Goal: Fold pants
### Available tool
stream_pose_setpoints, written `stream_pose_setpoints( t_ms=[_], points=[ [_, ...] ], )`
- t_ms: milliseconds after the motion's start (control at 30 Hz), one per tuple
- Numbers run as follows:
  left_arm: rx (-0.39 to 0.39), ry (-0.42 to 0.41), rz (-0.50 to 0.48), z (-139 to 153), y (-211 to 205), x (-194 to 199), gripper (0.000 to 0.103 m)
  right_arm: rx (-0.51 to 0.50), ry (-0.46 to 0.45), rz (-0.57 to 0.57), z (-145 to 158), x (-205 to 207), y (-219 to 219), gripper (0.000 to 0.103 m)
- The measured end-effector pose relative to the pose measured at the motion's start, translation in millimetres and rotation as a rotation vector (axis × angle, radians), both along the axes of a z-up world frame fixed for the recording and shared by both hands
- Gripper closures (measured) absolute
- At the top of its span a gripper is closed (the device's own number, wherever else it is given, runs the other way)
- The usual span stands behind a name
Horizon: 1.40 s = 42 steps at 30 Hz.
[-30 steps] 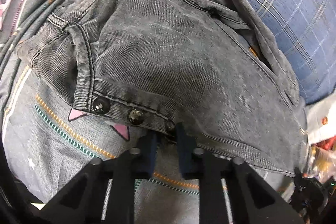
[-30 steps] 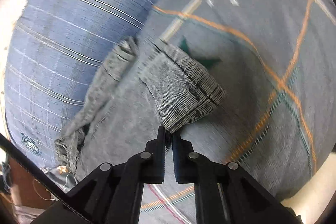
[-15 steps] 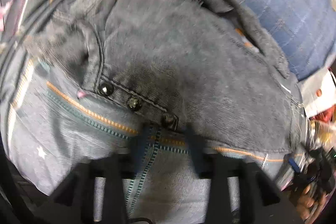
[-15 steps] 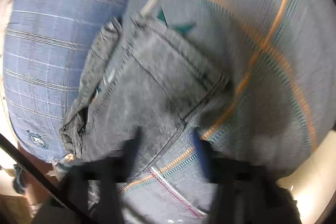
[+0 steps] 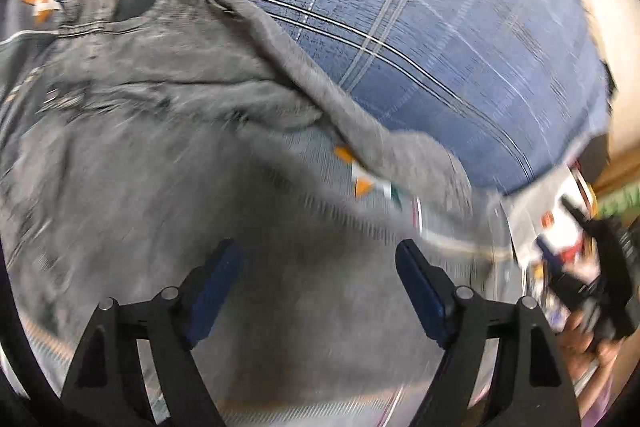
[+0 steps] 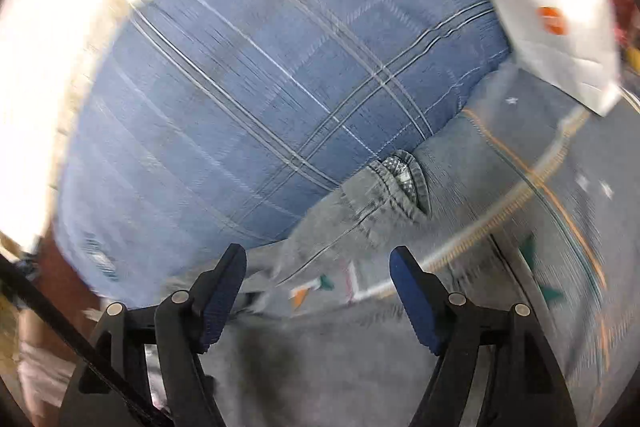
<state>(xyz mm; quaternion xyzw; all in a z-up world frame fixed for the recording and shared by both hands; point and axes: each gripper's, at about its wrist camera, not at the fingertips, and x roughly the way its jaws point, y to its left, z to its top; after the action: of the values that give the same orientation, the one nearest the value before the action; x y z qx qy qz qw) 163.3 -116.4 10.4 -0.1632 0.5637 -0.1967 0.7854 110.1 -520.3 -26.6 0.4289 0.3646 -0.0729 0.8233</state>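
Pants (image 5: 152,155), one grey pair, lie bunched on the patterned bedspread (image 6: 560,195), their edge against the blue plaid cushion (image 5: 420,39) at twelve o'clock. Folding looks partway, not yet neat. Left claw (image 5: 316,291) is opening with nothing between its pads; right claw (image 6: 316,291) stands open, empty.

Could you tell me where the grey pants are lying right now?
In the left wrist view the grey pants fill the left and centre, spread on the patterned bedsheet, their far edge resting against the blue plaid pillow.
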Motion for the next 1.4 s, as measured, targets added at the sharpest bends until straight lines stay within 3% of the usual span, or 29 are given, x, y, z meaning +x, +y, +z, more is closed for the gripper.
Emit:
stream_pose_setpoints(
  t_ms=[133,267,433,467,500,533,567,600,700,800,900,1033,1167,1267,1400],
  points=[
    [-0.030,0.061,-0.001,-18.9,-33.2,37.6,0.023,0.058,0.085,-0.036,-65.9,35.5,-7.8,0.033],
    [-0.051,0.095,0.023,-35.7,-55.6,66.6,0.023,0.286,0.140,-0.067,-131.1,39.3,-37.0,0.035],
    [-0.078,0.141,0.055,-53.1,-74.1,94.3,0.024,0.377,0.072,-0.093,-149.8,48.3,-49.0,0.048],
    [-0.069,0.146,0.065,-54.9,-76.6,98.1,0.038,0.369,0.080,-0.085,-152.7,56.0,-47.6,0.059],
    [-0.069,0.156,0.075,-56.6,-77.6,100.7,0.049,0.335,0.099,-0.088,-155.1,63.3,-47.1,0.084],
    [-0.073,0.179,0.076,-59.3,-79.2,102.5,0.069,0.302,0.128,-0.092,-156.9,70.2,-46.9,0.090],
    [-0.085,0.205,0.076,-61.7,-80.4,104.0,0.083,0.288,0.139,-0.088,-158.1,73.6,-46.4,0.094],
    [-0.103,0.214,0.076,-61.6,-80.4,104.2,0.087,0.276,0.143,-0.085,-158.2,75.5,-46.2,0.098],
    [-0.110,0.168,0.066,-47.6,-80.8,102.0,0.093,0.314,0.070,-0.106,-135.5,66.9,-52.5,0.098],
    [-0.193,0.149,0.072,-30.1,-76.8,93.0,0.096,0.254,-0.048,-0.102,-91.0,54.2,-63.4,0.098],
    [-0.213,0.118,0.068,-9.3,-73.5,73.0,0.097,0.283,-0.112,-0.060,-68.7,36.5,-67.1,0.098],
    [-0.242,0.118,0.052,3.2,-65.8,31.5,0.098,0.330,-0.105,0.004,-62.6,12.6,-76.5,0.098],
    [-0.219,0.097,0.003,-2.3,-63.3,-13.4,0.097,0.297,-0.049,0.106,-67.1,-16.1,-69.7,0.098],
    [-0.199,0.160,-0.009,-27.5,-72.6,-24.9,0.098,0.310,0.016,0.134,-82.5,-34.7,-63.6,0.098],
    [-0.246,0.138,-0.014,-16.2,-77.6,-29.8,0.098,0.292,-0.027,0.116,-64.4,-39.3,-70.6,0.098]
  ],
)
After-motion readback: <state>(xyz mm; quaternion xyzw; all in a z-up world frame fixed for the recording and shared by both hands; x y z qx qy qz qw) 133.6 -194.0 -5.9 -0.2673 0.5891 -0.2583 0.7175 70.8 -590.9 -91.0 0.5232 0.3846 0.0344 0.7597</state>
